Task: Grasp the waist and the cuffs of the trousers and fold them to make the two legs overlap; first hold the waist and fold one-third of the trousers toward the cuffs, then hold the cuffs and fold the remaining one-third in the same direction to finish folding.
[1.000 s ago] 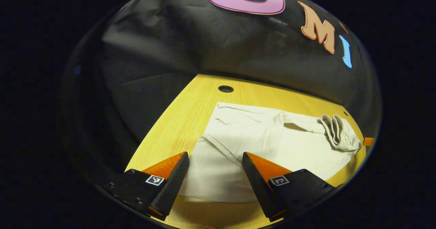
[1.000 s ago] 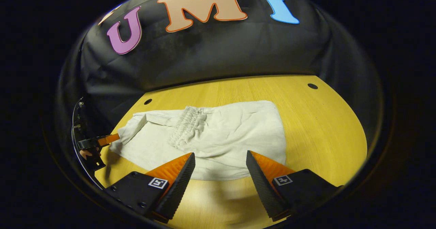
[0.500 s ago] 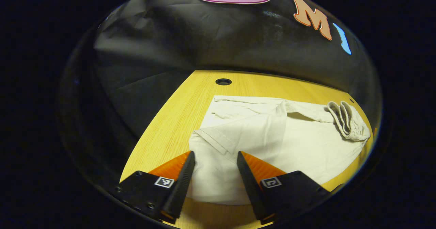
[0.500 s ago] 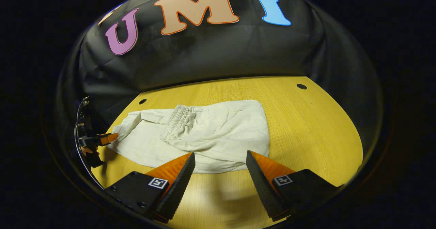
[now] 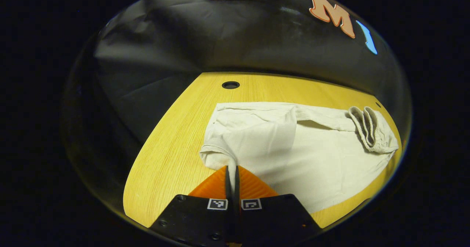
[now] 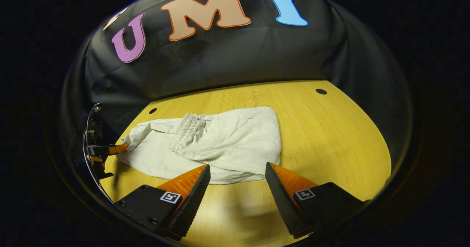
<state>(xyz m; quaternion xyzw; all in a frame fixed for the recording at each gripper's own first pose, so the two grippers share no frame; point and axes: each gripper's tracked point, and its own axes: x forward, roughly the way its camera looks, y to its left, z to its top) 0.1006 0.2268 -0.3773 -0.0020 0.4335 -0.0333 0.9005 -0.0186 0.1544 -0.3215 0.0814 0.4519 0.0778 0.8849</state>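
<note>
Left gripper (image 5: 232, 173) pinches the cuff end of the trousers (image 5: 301, 148); right gripper (image 6: 238, 177) hangs open.

The pale trousers lie partly folded on the yellow wooden tabletop (image 5: 172, 144), with the gathered waistband (image 5: 367, 127) laid over the middle of the cloth. In the left gripper view, the two fingers are pressed together on a raised fold of cloth at the near corner of the cuff end. In the right gripper view, the fingers stand wide apart above the near edge of the trousers (image 6: 220, 144), gripping nothing, and the left gripper (image 6: 110, 149) shows far off at the cloth's left corner. A round hole (image 5: 230, 84) sits in the tabletop near the back wall.
</note>
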